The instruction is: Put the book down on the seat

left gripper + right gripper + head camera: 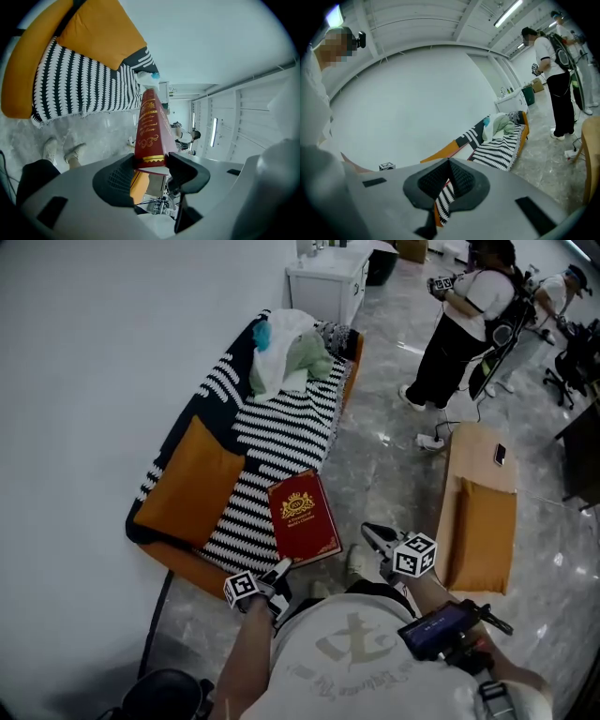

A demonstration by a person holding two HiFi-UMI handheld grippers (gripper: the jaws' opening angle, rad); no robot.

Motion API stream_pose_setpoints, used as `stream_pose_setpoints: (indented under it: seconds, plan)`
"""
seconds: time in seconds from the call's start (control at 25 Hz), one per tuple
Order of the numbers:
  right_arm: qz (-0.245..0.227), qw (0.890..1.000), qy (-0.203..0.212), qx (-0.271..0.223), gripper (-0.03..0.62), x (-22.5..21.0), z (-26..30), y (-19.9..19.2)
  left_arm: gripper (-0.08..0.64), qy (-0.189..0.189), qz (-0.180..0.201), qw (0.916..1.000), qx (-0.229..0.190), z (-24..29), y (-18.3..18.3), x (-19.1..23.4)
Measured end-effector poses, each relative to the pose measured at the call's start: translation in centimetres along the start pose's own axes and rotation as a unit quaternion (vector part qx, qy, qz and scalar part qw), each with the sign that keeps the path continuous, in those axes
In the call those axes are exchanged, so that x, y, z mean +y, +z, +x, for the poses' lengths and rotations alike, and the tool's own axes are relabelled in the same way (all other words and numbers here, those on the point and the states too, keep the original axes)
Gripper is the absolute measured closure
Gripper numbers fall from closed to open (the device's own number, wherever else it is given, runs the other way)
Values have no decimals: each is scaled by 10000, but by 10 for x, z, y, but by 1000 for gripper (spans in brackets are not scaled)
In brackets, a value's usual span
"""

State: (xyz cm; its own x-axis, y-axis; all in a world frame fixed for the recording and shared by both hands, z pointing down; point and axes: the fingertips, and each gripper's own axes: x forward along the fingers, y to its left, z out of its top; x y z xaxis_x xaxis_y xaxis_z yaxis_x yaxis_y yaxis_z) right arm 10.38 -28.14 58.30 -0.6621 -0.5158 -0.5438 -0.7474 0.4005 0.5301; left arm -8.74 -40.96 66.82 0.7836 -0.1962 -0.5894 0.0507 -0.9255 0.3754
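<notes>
A red hardcover book with gold print hangs tilted over the front edge of the sofa seat, which is covered by a black-and-white striped blanket. My left gripper is shut on the book's near edge. In the left gripper view the book stands up between the two pads, and my left gripper presses on it from both sides. My right gripper hovers over the floor to the right of the book. In its own view my right gripper is shut with nothing between the pads.
An orange cushion leans at the sofa's left, and a heap of clothes fills its far end. A wooden bench with an orange pad stands to the right. People stand at the back. A white cabinet sits beyond the sofa.
</notes>
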Motion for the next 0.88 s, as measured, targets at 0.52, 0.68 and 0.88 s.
stream_pose_setpoints:
  seconds: [0.52, 0.68, 0.88]
  plan:
    - [277, 9994, -201, -52, 578, -52, -9, 23, 319, 16, 83, 9997, 230, 54, 6, -26]
    - [330, 9993, -188, -31, 578, -74, -10, 33, 319, 52, 68, 9997, 229, 77, 7, -36]
    - [393, 9992, -112, 17, 578, -113, -6, 58, 319, 114, 29, 9998, 178, 117, 14, -54]
